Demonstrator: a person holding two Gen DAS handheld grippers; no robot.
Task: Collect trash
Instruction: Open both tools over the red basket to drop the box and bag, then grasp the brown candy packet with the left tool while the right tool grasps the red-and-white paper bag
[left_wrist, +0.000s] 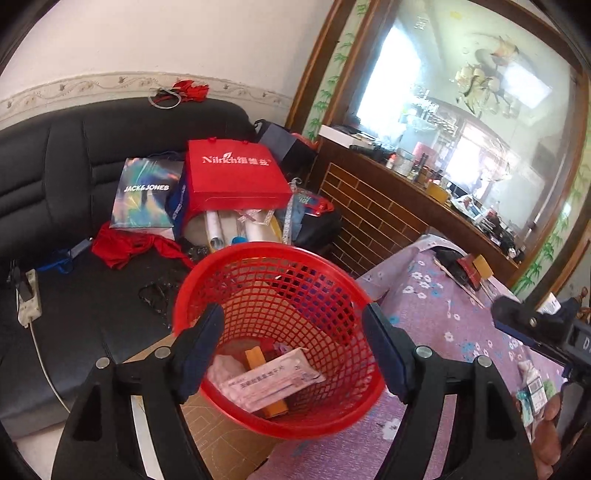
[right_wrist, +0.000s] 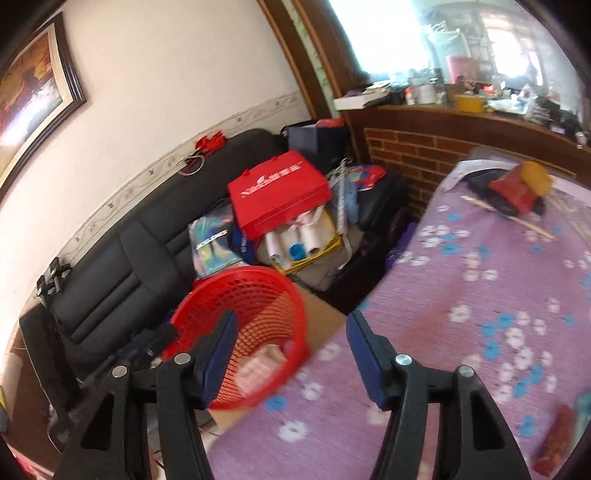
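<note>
The red basket (left_wrist: 280, 332) already holds some trash: a white medicine box (left_wrist: 273, 382), an orange box (left_wrist: 264, 376) and some pale crumpled paper (left_wrist: 225, 365). So part of the collecting seems done. More small wrappers (right_wrist: 557, 439) lie on the purple flowered cloth (right_wrist: 461, 295) at the right edge, so work is probably left.

The basket is plastic mesh, round and tilted, and it sits at the edge of the table, partly over a cardboard sheet (left_wrist: 221, 435), next to the black sofa (left_wrist: 55, 177).

The left gripper (left_wrist: 293, 350) has its jaws spread wide, with nothing between them; the basket is seen behind. The right gripper (right_wrist: 290, 356) is also spread and empty, above the cloth, beside the basket.
</note>
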